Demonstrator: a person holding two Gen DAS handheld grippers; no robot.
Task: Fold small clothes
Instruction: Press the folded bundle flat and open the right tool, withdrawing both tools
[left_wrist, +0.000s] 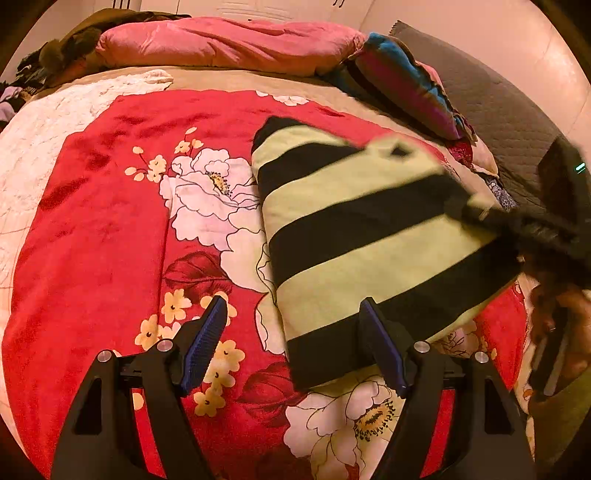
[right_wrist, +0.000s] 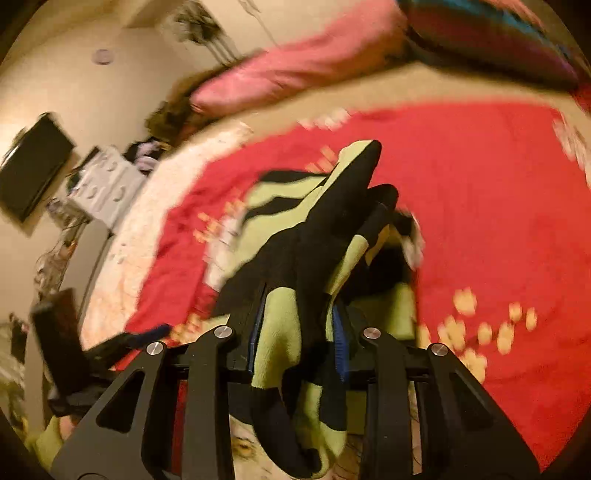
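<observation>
we find the left claw (left_wrist: 291, 341) standing wide and empty, its blue pads apart above the near hem of the striped garment (left_wrist: 362, 236), one pad over the cloth and the other over the red floral blanket (left_wrist: 110, 206). the right claw (right_wrist: 299, 332) is narrowed down on a bunched fold of the same garment, lime and black cloth pinched between its pads and trailing below them. the garment lies on the bed, part flat on the blanket and part lifted at the right edge.

we judge it light, soft and limp knit: it will sag and drape from any single grip, and folds will slide little on the plush blanket. best hold is at hem corners or side edges, both claws together. beyond lies a pink pillow (left_wrist: 229, 44).
</observation>
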